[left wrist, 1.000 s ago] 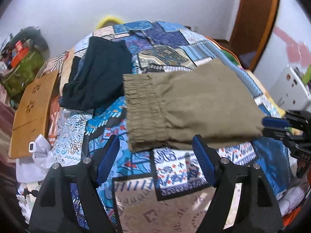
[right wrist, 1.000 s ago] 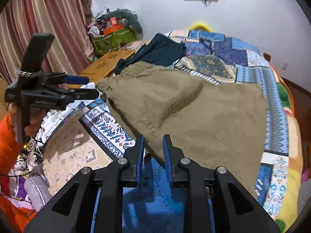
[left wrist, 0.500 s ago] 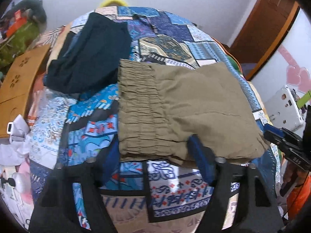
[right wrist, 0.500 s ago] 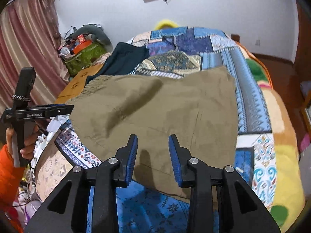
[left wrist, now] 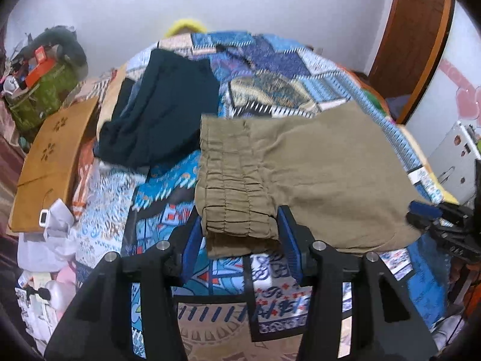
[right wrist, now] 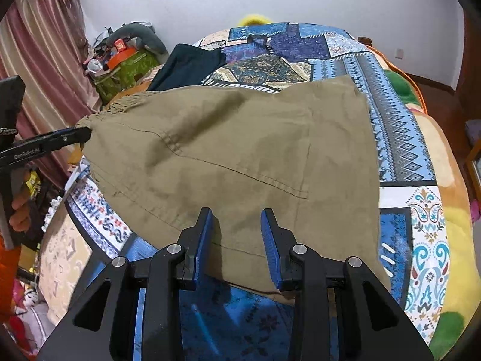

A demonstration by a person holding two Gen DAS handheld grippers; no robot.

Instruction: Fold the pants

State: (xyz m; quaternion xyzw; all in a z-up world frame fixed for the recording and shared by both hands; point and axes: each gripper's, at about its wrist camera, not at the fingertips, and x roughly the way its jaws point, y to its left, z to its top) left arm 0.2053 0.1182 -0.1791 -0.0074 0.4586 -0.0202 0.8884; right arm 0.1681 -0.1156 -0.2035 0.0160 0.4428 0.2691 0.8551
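Observation:
Olive-khaki pants (left wrist: pixel 306 177) lie folded on the patchwork bedspread (left wrist: pixel 276 69), with the gathered elastic waistband to the left. They fill the middle of the right wrist view (right wrist: pixel 240 150). My left gripper (left wrist: pixel 239 239) is open, its blue pads on either side of the near waistband corner. It shows from the side at the waistband in the right wrist view (right wrist: pixel 64 140). My right gripper (right wrist: pixel 237 234) is open over the near edge of the pants at the leg end. It also shows at the right edge of the left wrist view (left wrist: pixel 430 213).
A folded dark navy garment (left wrist: pixel 162 108) lies on the bed beyond the waistband. A wooden lap desk (left wrist: pixel 51 159) leans at the bed's left side. A cluttered green bag (right wrist: pixel 126 69) and a curtain (right wrist: pixel 45 60) stand left. A wooden door (left wrist: pixel 415 39) is at right.
My right gripper has opened and let go of the pants' leg end. My left gripper has moved forward, so the waistband corner lies between its open pads.

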